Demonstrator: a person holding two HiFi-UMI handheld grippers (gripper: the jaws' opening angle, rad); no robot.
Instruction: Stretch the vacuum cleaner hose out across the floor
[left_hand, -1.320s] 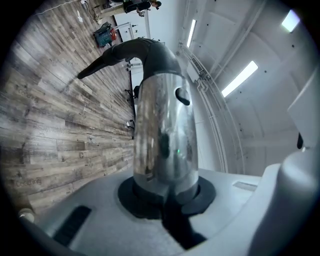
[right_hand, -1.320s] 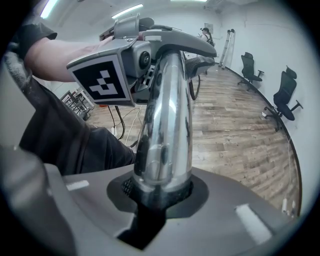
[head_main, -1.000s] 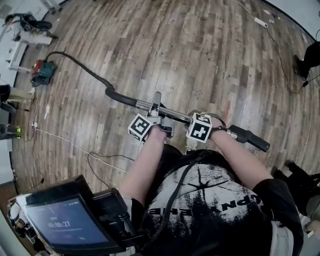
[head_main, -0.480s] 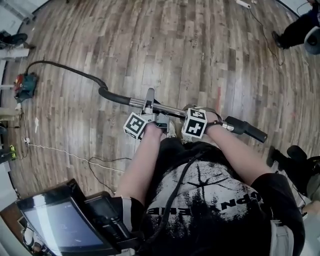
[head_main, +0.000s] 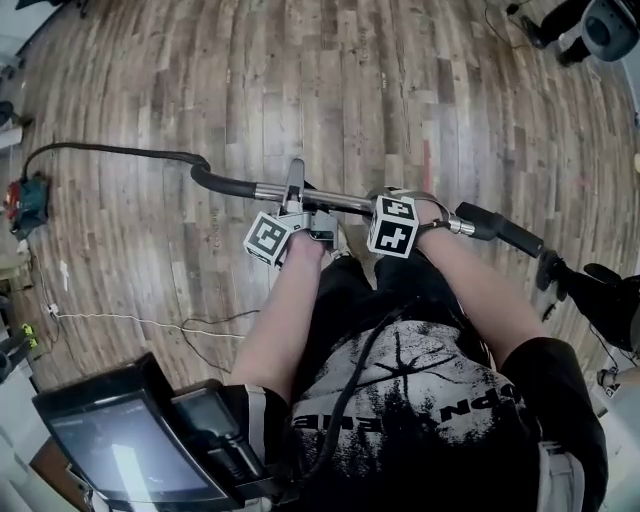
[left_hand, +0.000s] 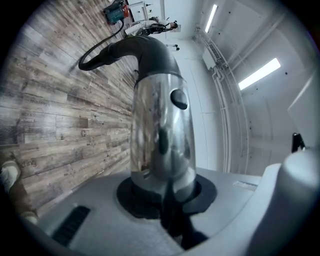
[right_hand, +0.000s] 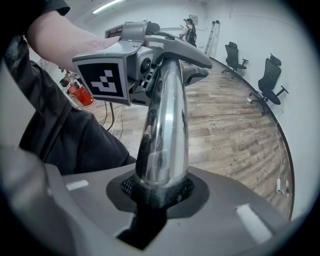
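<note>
A chrome vacuum tube (head_main: 270, 190) is held level above the wood floor, across my front. Its left end joins a black curved handle (head_main: 215, 181), from which the black hose (head_main: 110, 152) trails left to the red and teal vacuum body (head_main: 25, 200). My left gripper (head_main: 297, 195) clasps the chrome tube (left_hand: 160, 135) just behind the handle bend (left_hand: 140, 47); its jaws are opening, with the tube still seated between them. My right gripper (head_main: 385, 200) is shut on the same tube (right_hand: 162, 130) further right, short of the black end piece (head_main: 500, 232).
A thin white cable (head_main: 130, 320) snakes over the floor at lower left. A device with a screen (head_main: 130, 445) hangs at my chest. Someone's shoes (head_main: 545, 25) show at top right, dark gear (head_main: 600, 290) at right. Office chairs (right_hand: 270, 75) stand by the wall.
The tube and both grippers sit higher and more level in the head view. The hose now runs flatter toward the left instead of slanting up. Both grippers stay on the tube.
</note>
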